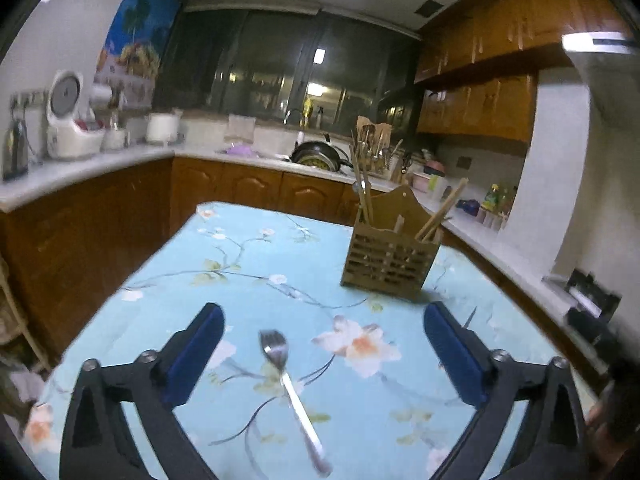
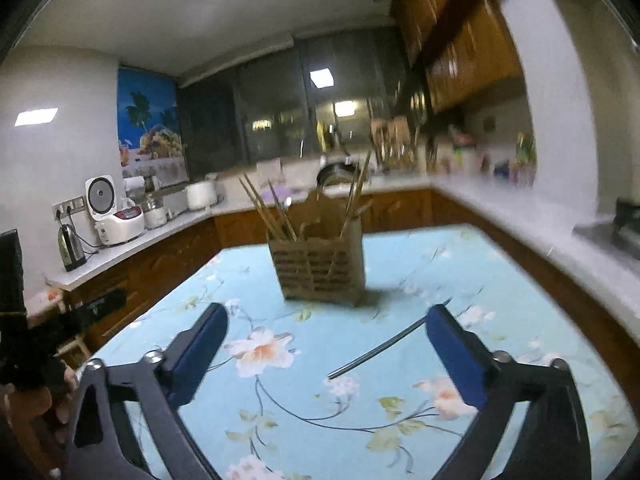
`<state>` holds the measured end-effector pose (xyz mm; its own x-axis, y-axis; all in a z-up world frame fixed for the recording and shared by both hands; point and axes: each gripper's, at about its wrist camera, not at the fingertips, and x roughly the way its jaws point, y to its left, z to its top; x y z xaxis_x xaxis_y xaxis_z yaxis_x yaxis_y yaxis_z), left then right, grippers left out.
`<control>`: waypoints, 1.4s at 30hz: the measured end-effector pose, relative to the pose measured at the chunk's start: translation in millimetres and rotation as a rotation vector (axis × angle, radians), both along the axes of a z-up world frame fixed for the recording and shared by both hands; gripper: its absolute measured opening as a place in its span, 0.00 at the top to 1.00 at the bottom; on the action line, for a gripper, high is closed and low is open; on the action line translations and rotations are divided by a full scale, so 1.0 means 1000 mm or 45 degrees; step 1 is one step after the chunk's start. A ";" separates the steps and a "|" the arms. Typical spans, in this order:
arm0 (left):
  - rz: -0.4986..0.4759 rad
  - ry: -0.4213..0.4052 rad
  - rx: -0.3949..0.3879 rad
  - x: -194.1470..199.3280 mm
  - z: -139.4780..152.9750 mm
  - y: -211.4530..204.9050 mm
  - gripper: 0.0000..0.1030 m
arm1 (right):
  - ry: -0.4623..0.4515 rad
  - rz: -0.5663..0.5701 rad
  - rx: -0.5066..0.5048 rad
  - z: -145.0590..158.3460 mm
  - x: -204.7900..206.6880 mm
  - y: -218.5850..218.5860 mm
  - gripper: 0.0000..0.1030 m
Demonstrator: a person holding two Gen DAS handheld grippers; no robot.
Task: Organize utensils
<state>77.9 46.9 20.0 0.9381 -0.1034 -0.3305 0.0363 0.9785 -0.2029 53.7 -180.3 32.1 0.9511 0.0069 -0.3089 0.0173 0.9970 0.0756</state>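
Observation:
A wooden slatted utensil holder [image 1: 390, 256] stands on the table with the blue floral cloth [image 1: 240, 272]; several chopsticks lean in it. It also shows in the right wrist view [image 2: 320, 268]. A metal fork [image 1: 290, 392] lies flat on the cloth between the open fingers of my left gripper [image 1: 324, 312], tines pointing away. A thin metal utensil handle [image 2: 380, 348] lies on the cloth between the open fingers of my right gripper [image 2: 332, 314], running under its right finger. Both grippers are empty and hover above the cloth, short of the holder.
Wooden cabinets with a white counter [image 1: 80, 164] wrap around the table. On the counter stand a rice cooker [image 1: 68, 124], a kettle [image 2: 72, 246], a pan [image 1: 320, 156] and bottles [image 1: 494, 200]. The person's gloved left hand [image 2: 36, 364] shows at the far left.

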 end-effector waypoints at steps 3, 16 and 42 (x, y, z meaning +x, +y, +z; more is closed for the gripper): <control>0.026 -0.037 0.112 -0.027 -0.014 -0.011 0.01 | -0.082 -0.009 -0.068 -0.004 -0.023 0.006 0.00; 0.039 -0.020 0.192 -0.061 -0.034 -0.022 0.01 | 0.029 -0.023 -0.057 -0.044 -0.043 0.005 0.00; 0.110 -0.054 0.245 -0.071 -0.042 -0.011 0.01 | -0.014 -0.042 -0.054 -0.047 -0.055 0.001 0.00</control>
<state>6.5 35.7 -21.9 0.9543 0.0392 -0.2963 -0.0448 0.9989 -0.0121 -1.6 -179.0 -15.2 0.9540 -0.0372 -0.2976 0.0495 0.9982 0.0338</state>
